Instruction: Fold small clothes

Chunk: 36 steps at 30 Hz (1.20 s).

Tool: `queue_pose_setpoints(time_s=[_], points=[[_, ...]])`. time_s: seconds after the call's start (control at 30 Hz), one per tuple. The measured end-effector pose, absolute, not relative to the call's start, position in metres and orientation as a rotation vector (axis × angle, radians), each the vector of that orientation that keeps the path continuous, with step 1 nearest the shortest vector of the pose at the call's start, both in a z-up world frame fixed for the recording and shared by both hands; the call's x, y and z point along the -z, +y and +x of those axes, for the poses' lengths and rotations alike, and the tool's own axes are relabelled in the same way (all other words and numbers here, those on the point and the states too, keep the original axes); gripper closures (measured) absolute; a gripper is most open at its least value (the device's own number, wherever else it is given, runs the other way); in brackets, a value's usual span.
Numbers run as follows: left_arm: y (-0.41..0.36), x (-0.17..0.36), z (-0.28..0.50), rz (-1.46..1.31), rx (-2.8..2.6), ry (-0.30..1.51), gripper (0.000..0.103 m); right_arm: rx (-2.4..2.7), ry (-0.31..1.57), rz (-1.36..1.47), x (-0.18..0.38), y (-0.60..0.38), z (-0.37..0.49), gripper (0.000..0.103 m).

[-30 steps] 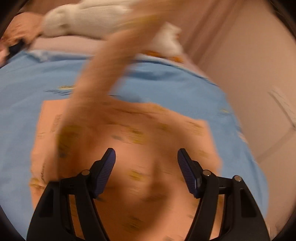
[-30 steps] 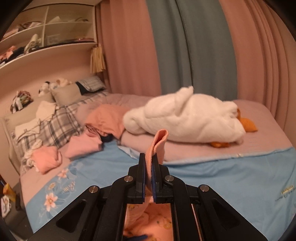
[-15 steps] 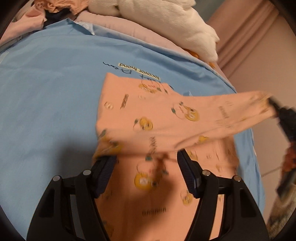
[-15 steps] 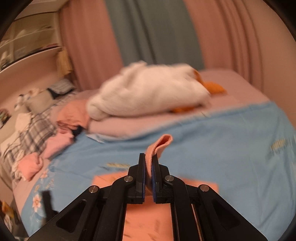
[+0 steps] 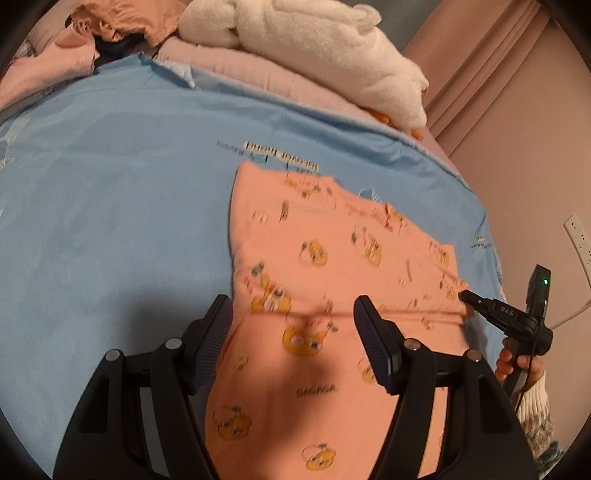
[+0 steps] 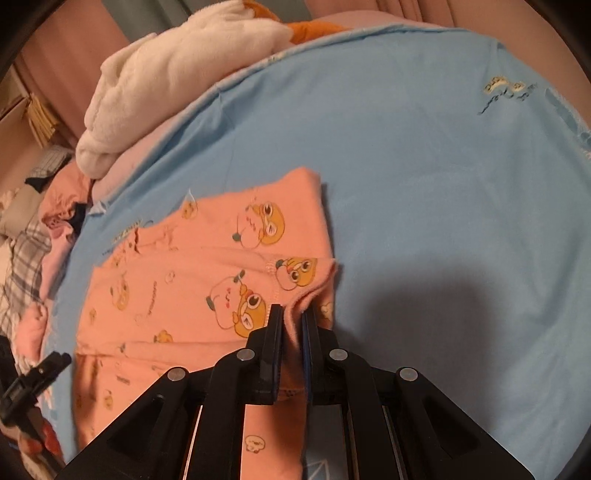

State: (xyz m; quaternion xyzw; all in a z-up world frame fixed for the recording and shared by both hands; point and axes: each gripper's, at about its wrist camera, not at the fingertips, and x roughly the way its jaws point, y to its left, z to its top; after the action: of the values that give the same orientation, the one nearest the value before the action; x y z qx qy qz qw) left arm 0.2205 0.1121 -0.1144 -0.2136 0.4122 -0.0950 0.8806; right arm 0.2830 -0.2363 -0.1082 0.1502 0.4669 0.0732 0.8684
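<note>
A small orange garment (image 5: 332, 266) printed with yellow cartoon ducks lies on a blue sheet (image 5: 110, 206). One part is folded across the rest. My left gripper (image 5: 293, 325) is open and empty, hovering just above the garment's middle. My right gripper (image 6: 291, 321) is shut on the garment's edge (image 6: 295, 306) and holds it down low at the garment's right side. The right gripper also shows in the left wrist view (image 5: 480, 301), at the garment's right edge. The garment fills the lower left of the right wrist view (image 6: 207, 280).
A white fluffy blanket (image 5: 317, 48) lies at the far edge of the blue sheet, on pink bedding (image 5: 236, 70). A pile of pink and orange clothes (image 5: 92, 33) sits at the far left. Curtains and a wall (image 5: 517, 147) stand to the right.
My right gripper has swung the held garment part across and down from high in the air to the sheet's level. The folded part now lies over the garment. The left gripper stayed open.
</note>
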Motion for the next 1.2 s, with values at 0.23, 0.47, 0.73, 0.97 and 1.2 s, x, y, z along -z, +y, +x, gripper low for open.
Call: queue_pose_setpoints(time_s=[0.23,0.47,0.73,0.97,1.2], points=[[0.097,0.121,0.258,-0.388,0.223,0.871,0.04,-0.182,0.849,0.288,0.093,-0.239,0.267,0.087],[0.101,0.15,0.27,-0.309,0.174,0.956,0.051,-0.198,0.96,0.245,0.128,-0.227,0.27,0.087],[0.131,0.132,0.21,-0.365,0.197,0.967,0.03,-0.304,0.936,0.35,0.093,-0.242,0.212,0.058],[0.139,0.147,0.135,-0.447,0.266,1.042,0.03,-0.295,1.045,0.383,0.119,-0.26,0.141,0.056],[0.137,0.154,0.08,-0.555,0.343,1.05,0.032,-0.372,1.118,0.448,0.131,-0.262,0.094,0.056]])
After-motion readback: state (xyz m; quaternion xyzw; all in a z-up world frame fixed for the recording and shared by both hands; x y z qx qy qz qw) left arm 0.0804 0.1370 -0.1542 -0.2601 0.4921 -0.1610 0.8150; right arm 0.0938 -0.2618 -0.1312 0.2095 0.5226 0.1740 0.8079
